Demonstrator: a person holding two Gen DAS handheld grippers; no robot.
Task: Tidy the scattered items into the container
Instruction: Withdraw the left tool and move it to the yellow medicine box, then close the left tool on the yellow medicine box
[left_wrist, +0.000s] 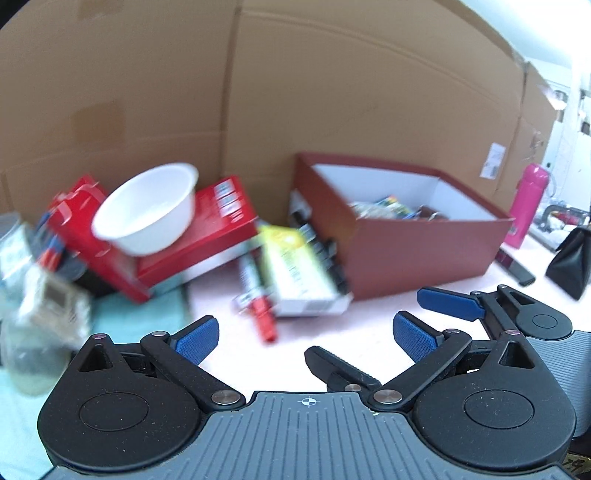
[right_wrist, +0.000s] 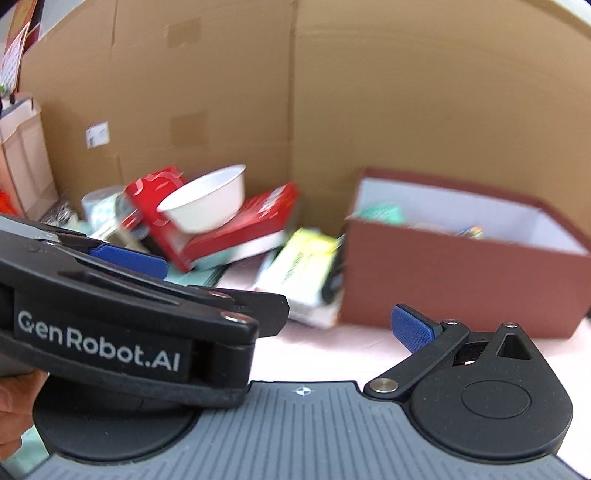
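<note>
Now, at the far left, a clear glass jar (left_wrist: 26, 354) is standing on a pale teal cloth (left_wrist: 140, 314). Next to it a white plastic bowl (left_wrist: 147, 210) is resting tilted on red cardboard boxes (left_wrist: 207, 236). A red-capped marker (left_wrist: 258, 306) and a yellow-green carton (left_wrist: 299, 273) are lying on the pink tabletop (left_wrist: 295, 332), the carton leaning against the dark red cardboard box (left_wrist: 417, 251), which is already holding several small items. The left gripper (left_wrist: 306, 332) is hovering wide open and empty. The right gripper (left_wrist: 388, 328), just beside it, is also spread open, gripping nothing. A pink bottle (left_wrist: 526, 205) is standing at far right.
</note>
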